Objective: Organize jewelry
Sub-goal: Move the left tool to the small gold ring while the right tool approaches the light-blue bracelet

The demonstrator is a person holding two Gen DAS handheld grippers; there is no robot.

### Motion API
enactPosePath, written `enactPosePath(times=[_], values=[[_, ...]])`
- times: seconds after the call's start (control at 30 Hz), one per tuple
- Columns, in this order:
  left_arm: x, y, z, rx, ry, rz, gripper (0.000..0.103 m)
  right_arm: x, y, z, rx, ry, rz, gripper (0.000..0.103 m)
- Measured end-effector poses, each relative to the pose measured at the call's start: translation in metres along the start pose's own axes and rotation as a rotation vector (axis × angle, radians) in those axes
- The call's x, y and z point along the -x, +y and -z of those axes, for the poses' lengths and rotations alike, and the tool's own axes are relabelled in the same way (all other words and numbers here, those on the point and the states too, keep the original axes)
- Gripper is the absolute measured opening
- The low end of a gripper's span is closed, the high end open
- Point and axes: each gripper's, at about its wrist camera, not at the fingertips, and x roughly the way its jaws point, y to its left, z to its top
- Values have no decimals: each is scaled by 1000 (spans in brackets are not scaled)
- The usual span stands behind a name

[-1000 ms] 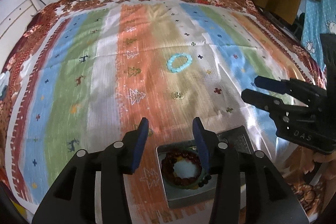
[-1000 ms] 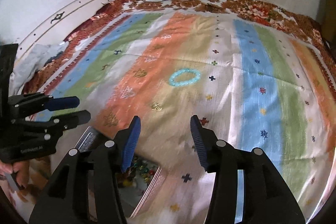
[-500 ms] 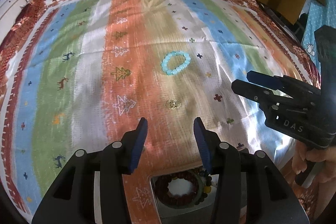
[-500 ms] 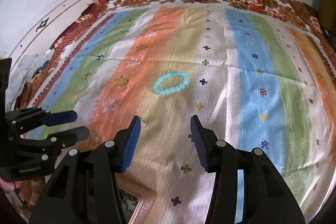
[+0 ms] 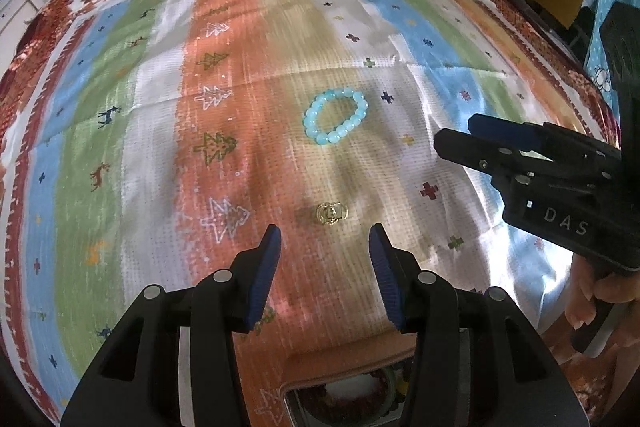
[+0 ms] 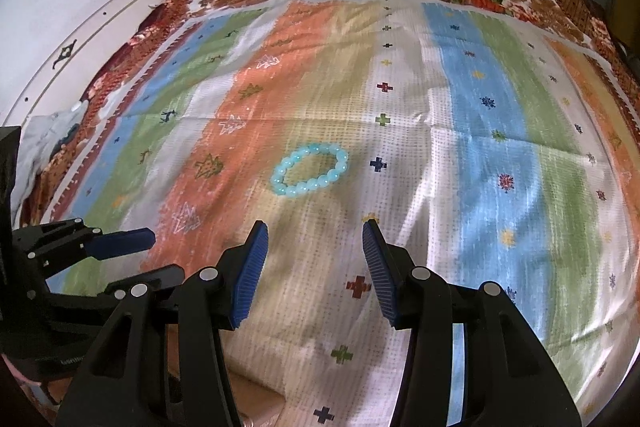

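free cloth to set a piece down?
Left of the blue bead bracelet, across the green and blue stripes; also right of it on the blue and green stripes. Crowded near the gold piece and the tin.

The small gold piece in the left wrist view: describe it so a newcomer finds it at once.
Start from the striped, patterned cloth covering the surface and follow its tan stripe toward the camera. Past the pale blue beaded bracelet lies a small round gold trinket, just ahead of the left gripper, apart from both fingers. It is tiny, metallic and yellow, unlike the beaded ring.
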Motion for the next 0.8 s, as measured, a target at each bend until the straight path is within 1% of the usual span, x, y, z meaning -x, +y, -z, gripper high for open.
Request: enactPosePath(times=[0.13, 0.27, 0.5, 0.8], values=[[-8, -2, -4, -14, 15, -8, 46, -8, -1, -5, -3, 8, 3, 49], [-15, -3, -8, -32, 29, -17, 49, -13, 0, -8, 1, 13, 2, 49], [-29, -1, -15, -41, 60, -19, 49, -30, -4, -16, -4, 29, 15, 49], [-52, 0, -20, -71, 123, -22, 49, -58, -9, -21, -12, 65, 29, 49]])
